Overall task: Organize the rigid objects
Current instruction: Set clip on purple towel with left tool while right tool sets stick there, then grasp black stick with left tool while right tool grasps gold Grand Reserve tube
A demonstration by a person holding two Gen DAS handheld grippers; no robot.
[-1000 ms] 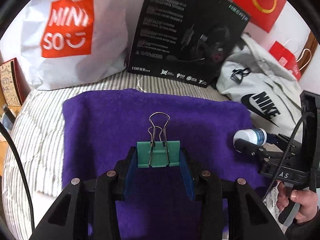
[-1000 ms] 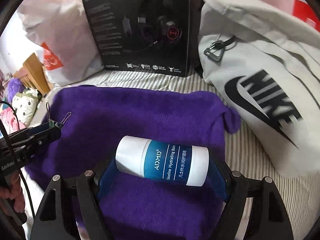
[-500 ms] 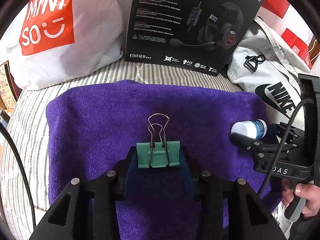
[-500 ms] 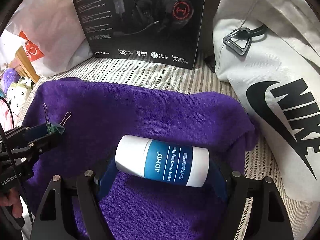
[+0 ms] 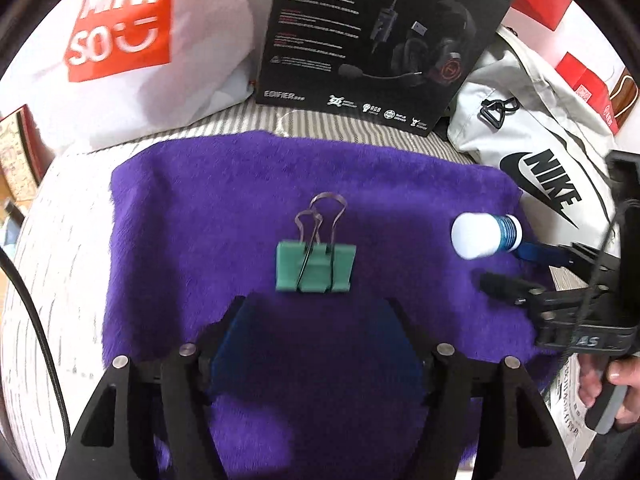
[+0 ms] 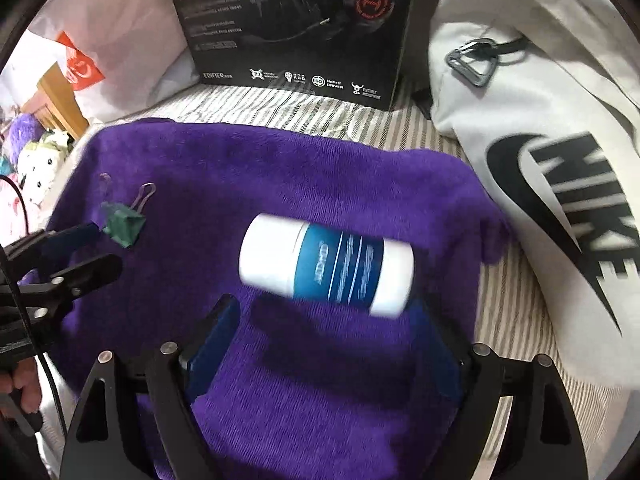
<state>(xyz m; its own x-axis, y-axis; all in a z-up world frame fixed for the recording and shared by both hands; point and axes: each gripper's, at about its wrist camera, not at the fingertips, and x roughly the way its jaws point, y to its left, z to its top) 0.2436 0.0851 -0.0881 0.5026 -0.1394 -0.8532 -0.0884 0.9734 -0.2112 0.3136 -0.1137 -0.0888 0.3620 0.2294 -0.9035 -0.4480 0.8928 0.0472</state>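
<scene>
A green binder clip (image 5: 315, 267) lies on the purple towel (image 5: 240, 200), just beyond my left gripper (image 5: 316, 320), which is open and empty. A white and blue balm stick (image 6: 326, 266) lies on its side on the towel (image 6: 280, 168) ahead of my right gripper (image 6: 326, 320), which is open; the stick is blurred. The stick (image 5: 485, 235) and right gripper (image 5: 520, 276) show at the right of the left wrist view. The clip (image 6: 123, 227) and left gripper (image 6: 84, 250) show at the left of the right wrist view.
The towel lies on a striped sheet (image 5: 60, 240). Behind it stand a white Miniso bag (image 5: 120, 40), a black headset box (image 5: 380, 40) and a white Nike bag (image 6: 560, 160). Red bags (image 5: 584, 84) are at far right.
Both grippers have opened and pulled back. The clip and the balm stick left the jaws and now lie on the towel.
</scene>
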